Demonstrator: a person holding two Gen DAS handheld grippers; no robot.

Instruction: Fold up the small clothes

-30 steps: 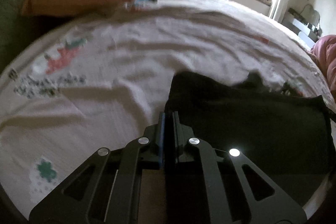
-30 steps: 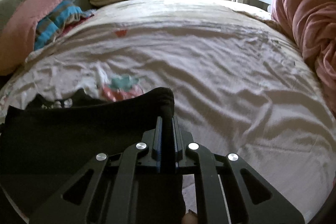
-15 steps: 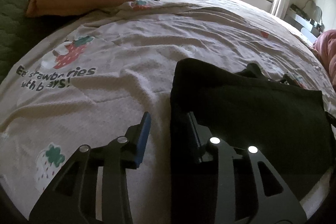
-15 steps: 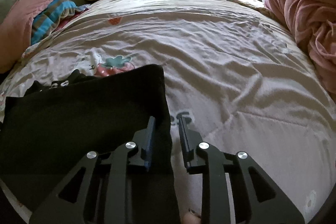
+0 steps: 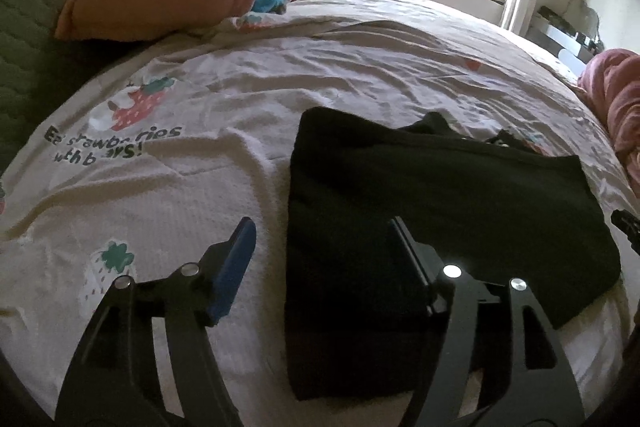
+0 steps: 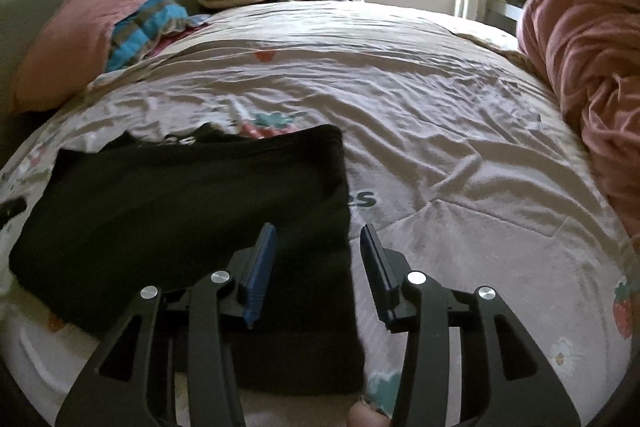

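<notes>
Since a second ago, both claws have released the black garment. The left claw and right claw are opening, pads clear of the cloth, with a side edge of the garment lying between each pair. One fold is judged complete. The garment is laid flat on the bed, doubled into a rough rectangle, loose parts protruding at the far edge.

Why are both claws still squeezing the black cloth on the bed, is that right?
Not quite. Both claws are opening, not squeezing. The left claw and right claw have let go, their pads apart over the black cloth lying folded on the bed. Both wrist views show it.
</notes>
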